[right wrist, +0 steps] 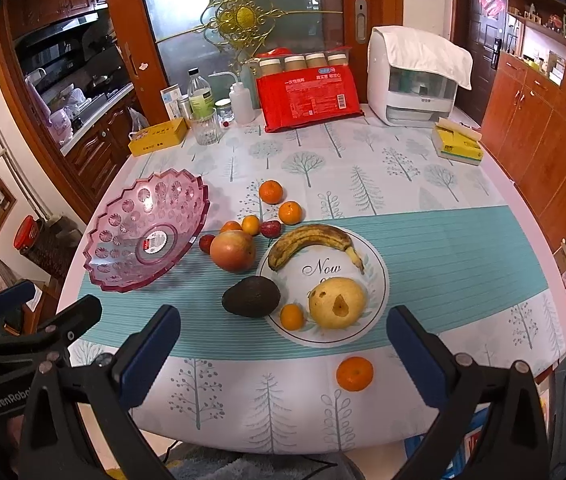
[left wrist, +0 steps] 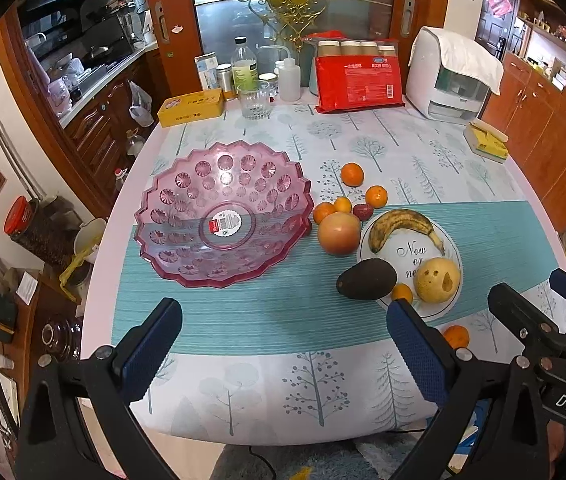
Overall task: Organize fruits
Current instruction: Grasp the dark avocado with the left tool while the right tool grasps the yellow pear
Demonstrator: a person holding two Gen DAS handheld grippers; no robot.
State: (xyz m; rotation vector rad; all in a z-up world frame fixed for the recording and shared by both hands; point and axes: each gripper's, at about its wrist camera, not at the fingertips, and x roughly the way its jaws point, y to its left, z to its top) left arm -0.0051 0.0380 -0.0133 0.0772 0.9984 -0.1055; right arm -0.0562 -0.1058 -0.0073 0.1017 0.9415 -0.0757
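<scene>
An empty pink plastic bowl (left wrist: 225, 216) (right wrist: 149, 230) stands at the table's left. To its right, a white plate (right wrist: 375, 276) (left wrist: 451, 248) carries a spotted banana (right wrist: 311, 242) (left wrist: 401, 226), a yellow pear (right wrist: 337, 302) (left wrist: 437, 280) and a small orange (right wrist: 292, 316). A dark avocado (right wrist: 251, 296) (left wrist: 366, 279) lies at the plate's edge. A big apple (right wrist: 231, 251) (left wrist: 339, 232), several small oranges and red fruits cluster behind. One orange (right wrist: 355, 374) lies near the front edge. My left gripper (left wrist: 283, 344) and right gripper (right wrist: 283, 348) are open, empty, above the front edge.
At the table's back stand a red package (right wrist: 309, 102), a white appliance (right wrist: 417, 78), bottles, a glass (right wrist: 207, 128), a yellow box (right wrist: 159, 136) and a yellow tissue pack (right wrist: 459, 144). Wooden cabinets flank both sides.
</scene>
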